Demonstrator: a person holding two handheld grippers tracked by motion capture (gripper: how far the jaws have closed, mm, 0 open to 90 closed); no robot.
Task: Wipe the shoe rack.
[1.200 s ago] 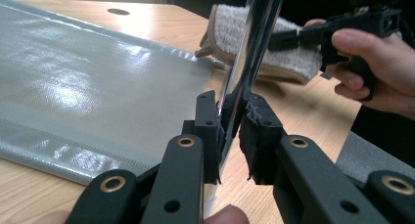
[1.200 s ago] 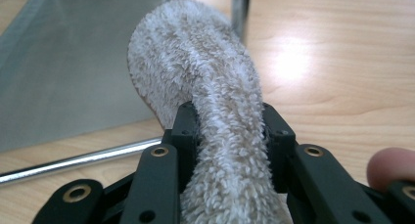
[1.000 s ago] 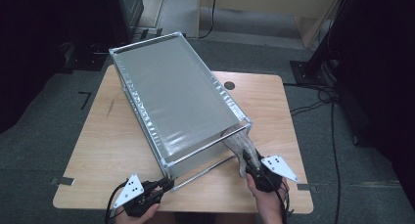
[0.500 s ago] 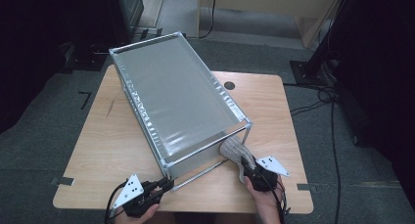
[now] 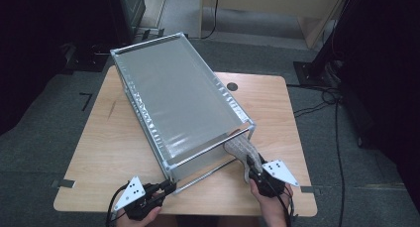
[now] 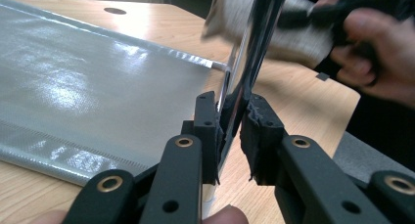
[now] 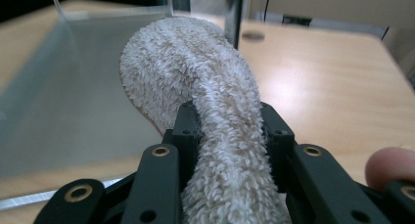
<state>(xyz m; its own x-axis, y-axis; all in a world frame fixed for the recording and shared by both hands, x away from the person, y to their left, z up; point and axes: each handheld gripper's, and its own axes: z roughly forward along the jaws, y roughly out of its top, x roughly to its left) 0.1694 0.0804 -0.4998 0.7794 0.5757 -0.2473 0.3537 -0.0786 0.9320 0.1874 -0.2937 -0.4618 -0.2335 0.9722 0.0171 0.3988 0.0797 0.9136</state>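
Observation:
A metal-framed rack (image 5: pixel 148 123) with a grey fabric shelf (image 6: pixel 73 77) stands slantwise on the wooden table (image 5: pixel 109 147). At the rack's near left corner, my left gripper (image 5: pixel 168 189) (image 6: pixel 231 111) is shut on a chrome post (image 6: pixel 254 43). Its jaws have just eased open a little, and the post is still between the pads. A fluffy beige cloth (image 5: pixel 240 147) (image 7: pixel 195 62) is pinched in my right gripper (image 5: pixel 250 168) (image 7: pixel 230 121), which is shut on it. The cloth's free end reaches the rack's near right corner.
A round cable hole (image 5: pixel 232 86) sits in the table behind the rack. Bare wood lies to the right of the rack (image 5: pixel 277 123). Grey carpet, cables (image 5: pixel 317 108) and dark furniture surround the table. A person's hand (image 6: pixel 372 53) holds the right gripper.
The right hand has dipped slightly with the cloth still in its jaws. The left gripper stays at the rack's corner post.

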